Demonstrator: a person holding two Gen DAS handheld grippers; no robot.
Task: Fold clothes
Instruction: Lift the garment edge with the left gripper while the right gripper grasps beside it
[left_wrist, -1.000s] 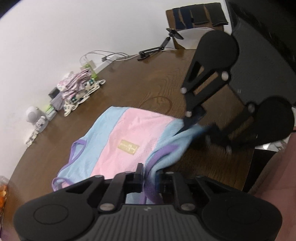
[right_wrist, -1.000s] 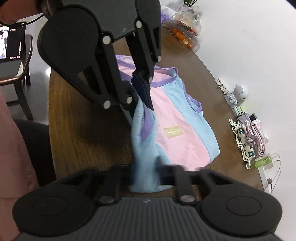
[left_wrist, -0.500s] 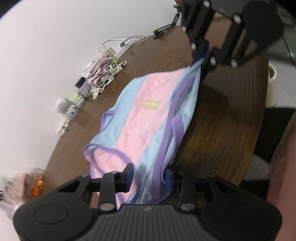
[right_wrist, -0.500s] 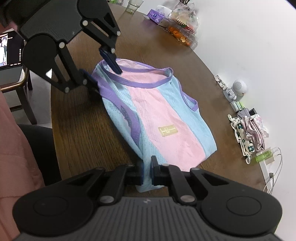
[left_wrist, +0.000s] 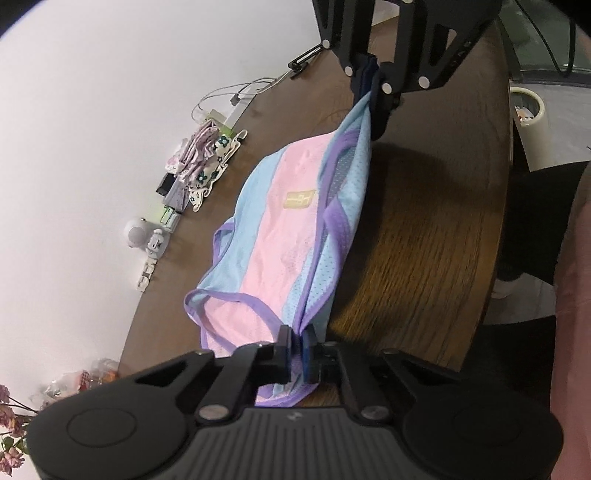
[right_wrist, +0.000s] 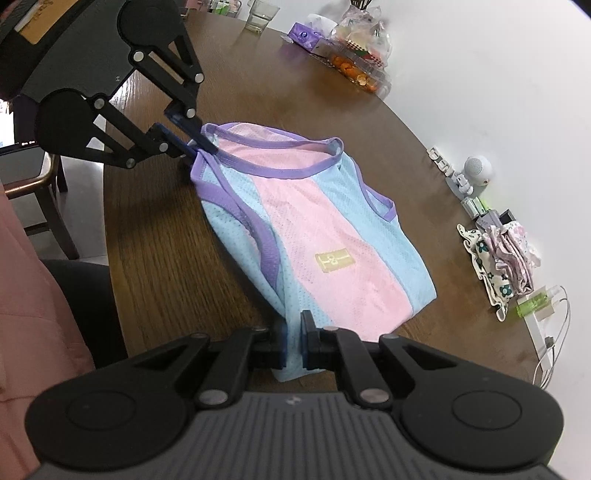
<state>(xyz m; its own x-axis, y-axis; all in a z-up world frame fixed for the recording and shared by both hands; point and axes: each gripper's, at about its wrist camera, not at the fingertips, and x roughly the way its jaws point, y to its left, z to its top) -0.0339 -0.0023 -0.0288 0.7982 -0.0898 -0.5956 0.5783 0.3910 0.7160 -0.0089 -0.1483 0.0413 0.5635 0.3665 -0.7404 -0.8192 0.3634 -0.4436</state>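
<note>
the right gripper (right_wrist: 293, 345) pinches the hem corner of the vest (right_wrist: 317, 236) at the near edge of the table (right_wrist: 155, 236). the left gripper (right_wrist: 192, 142), farther along that edge, has just closed on the purple shoulder strap. this thin mesh could slip out if they pull it taut.

A dark brown wood-grain table (right_wrist: 155, 236) with a rounded edge carried a pink and pale-blue mesh vest (right_wrist: 314, 236), a crumpled floral cloth (right_wrist: 498, 258), a white charging cable (right_wrist: 554, 332) and a clear box of snacks (right_wrist: 354, 70)
</note>
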